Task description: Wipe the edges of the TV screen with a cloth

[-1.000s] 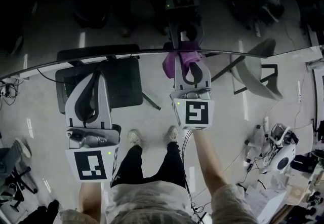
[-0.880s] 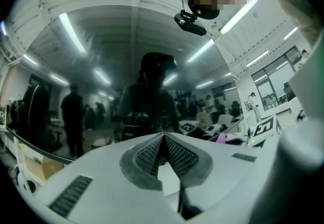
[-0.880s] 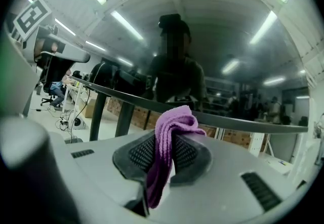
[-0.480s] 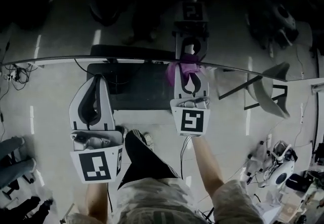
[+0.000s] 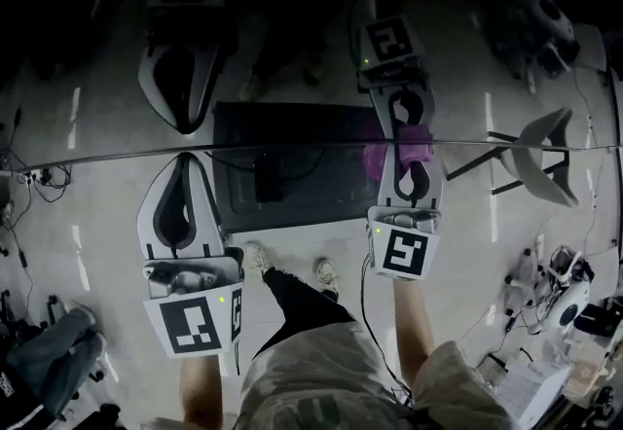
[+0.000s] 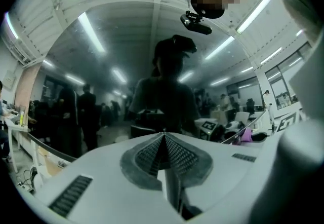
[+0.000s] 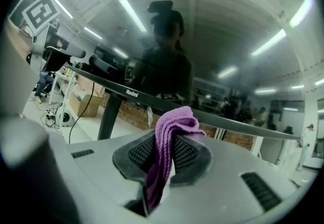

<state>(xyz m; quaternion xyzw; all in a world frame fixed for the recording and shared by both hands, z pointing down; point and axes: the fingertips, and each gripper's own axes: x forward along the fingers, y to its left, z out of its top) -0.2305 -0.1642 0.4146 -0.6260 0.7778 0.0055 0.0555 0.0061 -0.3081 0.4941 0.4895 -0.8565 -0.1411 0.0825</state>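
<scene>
The TV screen (image 5: 292, 29) is a dark, mirror-like pane across the top of the head view, and its thin bottom edge (image 5: 292, 151) runs nearly level. My right gripper (image 5: 409, 141) is shut on a purple cloth (image 5: 378, 158) and holds it against that edge. In the right gripper view the cloth (image 7: 167, 142) hangs folded out of the right gripper (image 7: 174, 134), just below the TV's bezel (image 7: 131, 94). My left gripper (image 5: 185, 158) is shut with nothing in it, its tip at the edge further left. The left gripper (image 6: 163, 134) faces the glass.
The TV's dark stand base (image 5: 292, 190) lies on the floor under the edge, between my grippers. A white chair (image 5: 540, 161) stands at the right, with equipment and papers (image 5: 565, 302) at the lower right. Cables (image 5: 34, 180) lie at the left. The person's feet (image 5: 258, 258) are below the base.
The head view has tilted up, so more of the screen shows. My left gripper's tip has come up to the bottom edge. The right gripper still presses the cloth on the edge.
</scene>
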